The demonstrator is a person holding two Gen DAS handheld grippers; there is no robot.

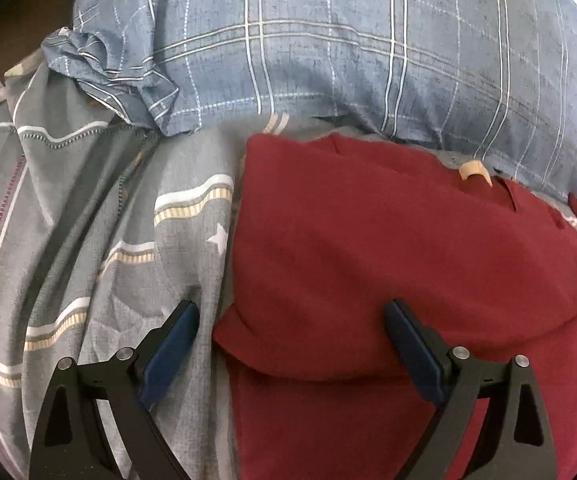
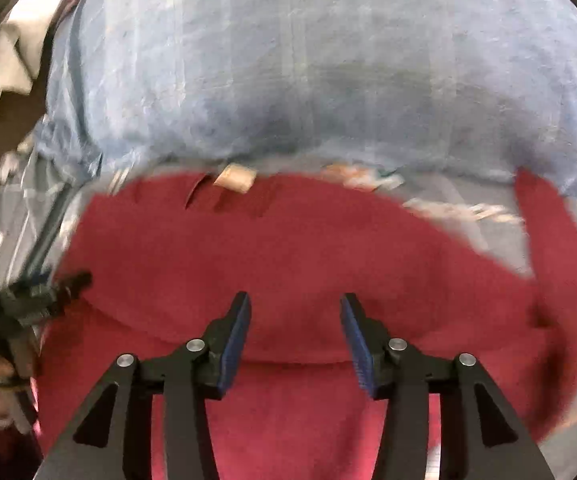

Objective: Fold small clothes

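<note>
the dark red soft knit garment lies on a bed, spread over a grey quilt cover with cream stripes and white stars, with its far edge close under a plump blue checked pillow. it looks partly folded: a doubled layer ends in a rounded fold line across the near part, and a small tan neck label shows at the far edge.

the cloth appears light, limp and matte, so it should drape and sag rather than hold a shape, and it is not likely to slip from rubber pads. a good hold would be a pinch on an edge or corner, through both layers at the fold line, not on the flat middle where the pads would only bunch fabric.

the left hand-held gripper hangs spread wide and empty, one blue pad over the quilt, the other over the garment's left edge. the right hand-held gripper is also parted and holds nothing, poised above the middle of the red cloth; that view is blurred.

the bed is soft and rumpled, so it gives under pressure and creases may carry into the fold. a pale crumpled cloth lies at the far left, past a dark brown strip; little else of the room shows.
</note>
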